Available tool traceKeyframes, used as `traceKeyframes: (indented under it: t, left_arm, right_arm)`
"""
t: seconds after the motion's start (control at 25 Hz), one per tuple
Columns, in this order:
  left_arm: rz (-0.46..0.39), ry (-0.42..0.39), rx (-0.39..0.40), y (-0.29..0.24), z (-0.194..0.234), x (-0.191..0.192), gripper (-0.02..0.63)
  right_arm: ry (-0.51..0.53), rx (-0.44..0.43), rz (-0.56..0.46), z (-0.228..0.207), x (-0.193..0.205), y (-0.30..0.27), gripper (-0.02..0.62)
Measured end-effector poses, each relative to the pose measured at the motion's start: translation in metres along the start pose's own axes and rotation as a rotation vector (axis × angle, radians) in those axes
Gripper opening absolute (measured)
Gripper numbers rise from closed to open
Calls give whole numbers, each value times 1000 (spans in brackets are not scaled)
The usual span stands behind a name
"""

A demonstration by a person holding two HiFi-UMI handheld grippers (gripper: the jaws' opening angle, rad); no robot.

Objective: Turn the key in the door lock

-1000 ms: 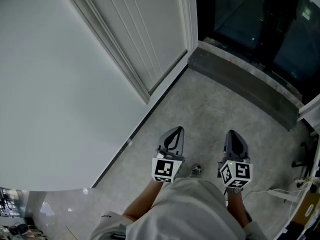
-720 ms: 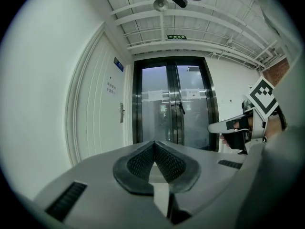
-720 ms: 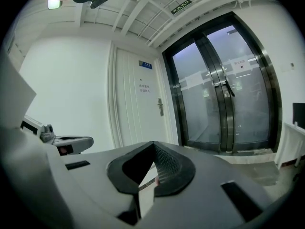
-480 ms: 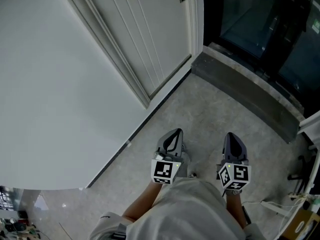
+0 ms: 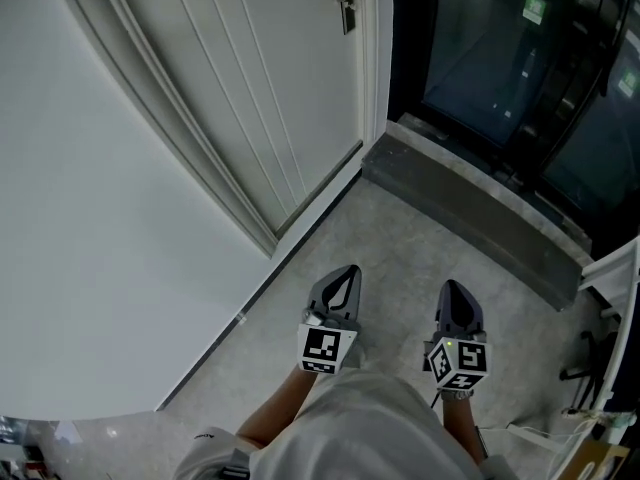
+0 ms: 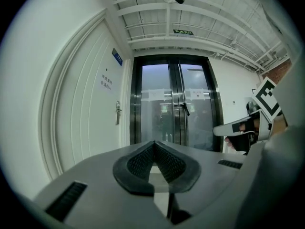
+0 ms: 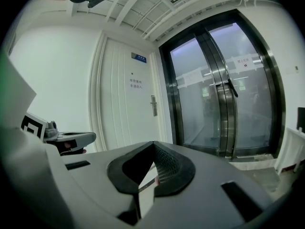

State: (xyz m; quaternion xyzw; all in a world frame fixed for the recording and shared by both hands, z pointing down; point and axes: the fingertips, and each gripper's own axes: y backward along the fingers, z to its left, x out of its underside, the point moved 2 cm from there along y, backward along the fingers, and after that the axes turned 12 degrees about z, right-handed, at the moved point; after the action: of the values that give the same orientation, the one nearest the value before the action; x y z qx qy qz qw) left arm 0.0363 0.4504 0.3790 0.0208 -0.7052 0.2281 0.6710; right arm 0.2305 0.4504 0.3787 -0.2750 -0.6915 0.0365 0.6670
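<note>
A white panelled door [image 5: 260, 88] stands ahead on the left, with its metal handle and lock plate [image 5: 347, 3] near its right edge. The handle also shows in the left gripper view [image 6: 117, 112] and the right gripper view [image 7: 153, 105], still far off. No key can be made out at this distance. My left gripper [image 5: 346, 272] and right gripper [image 5: 456, 286] are held side by side over the floor, both pointing at the door. Both are shut, tips together [image 6: 153, 143] [image 7: 153, 143]. I see nothing clearly held in either.
Dark-framed glass double doors [image 5: 500, 58] stand right of the white door, behind a raised stone threshold [image 5: 470, 203]. A plain white wall [image 5: 100, 218] runs along the left. White furniture and cables [image 5: 610, 268] sit at the right edge. The door carries a notice [image 6: 106, 82].
Both grippers and the camera have moved forward toward the door, which with its handle now shows larger. The grippers stay shut and side by side.
</note>
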Motion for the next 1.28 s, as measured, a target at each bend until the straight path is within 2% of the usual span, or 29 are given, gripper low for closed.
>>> traceKeyframes:
  t: [0.32,0.56,0.84,1.0,1.28]
  left_arm:
    - [4,-13,62,-81,65,-28,8]
    - [-8,-18,62,-117,97,-40,8]
    - [27,-15,67,-152,117,-37,8]
    - [43,-22,80,-175,112,-39,8]
    - [55,-18,38,-233,125,-51,8]
  right_arm:
    - [-1,25,-17,12,-54,-91,-6]
    - [-11,35,-17,12,-68,-136,-6]
    - [-28,30,14,9,-68,-175,-6]
    - [-55,34,39,-13,-67,-193,-6]
    - [-55,-4,29,-47,-94,-254,-6]
